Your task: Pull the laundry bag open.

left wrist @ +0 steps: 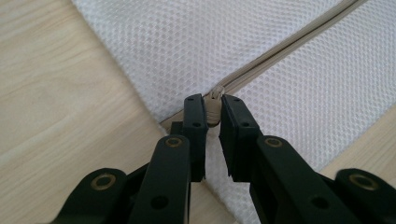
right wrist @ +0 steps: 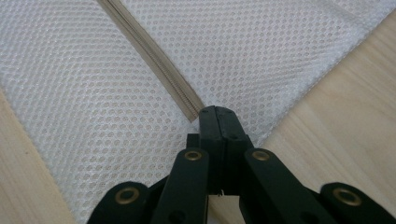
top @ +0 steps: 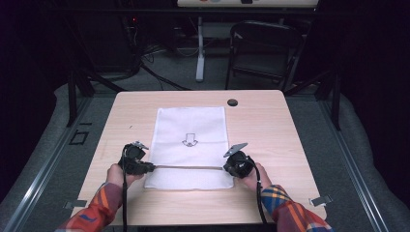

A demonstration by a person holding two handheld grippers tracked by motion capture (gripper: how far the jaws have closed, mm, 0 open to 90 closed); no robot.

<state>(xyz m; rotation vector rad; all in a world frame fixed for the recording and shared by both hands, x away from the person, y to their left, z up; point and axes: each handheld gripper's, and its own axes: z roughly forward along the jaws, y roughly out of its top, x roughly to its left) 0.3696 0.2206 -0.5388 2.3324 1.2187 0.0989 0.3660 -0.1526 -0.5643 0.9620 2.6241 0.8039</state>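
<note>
A white mesh bag (top: 191, 125) lies flat on the wooden table (top: 270, 125), with a beige zipper (top: 188, 167) running across its near end. My left gripper (top: 150, 167) is at the zipper's left end. In the left gripper view the left gripper (left wrist: 213, 99) is shut on the beige zipper pull (left wrist: 214, 112), from which the zipper (left wrist: 289, 44) runs away to the upper right. My right gripper (top: 226, 167) is at the zipper's right end. In the right gripper view the right gripper (right wrist: 218, 109) is shut on the bag's fabric where the zipper (right wrist: 154, 56) ends.
A black arrow (top: 190, 139) is printed on the bag's middle. A round black grommet (top: 232, 102) sits in the table near its far edge. A dark folding chair (top: 263, 48) stands beyond the table. Bare wood lies to both sides of the bag.
</note>
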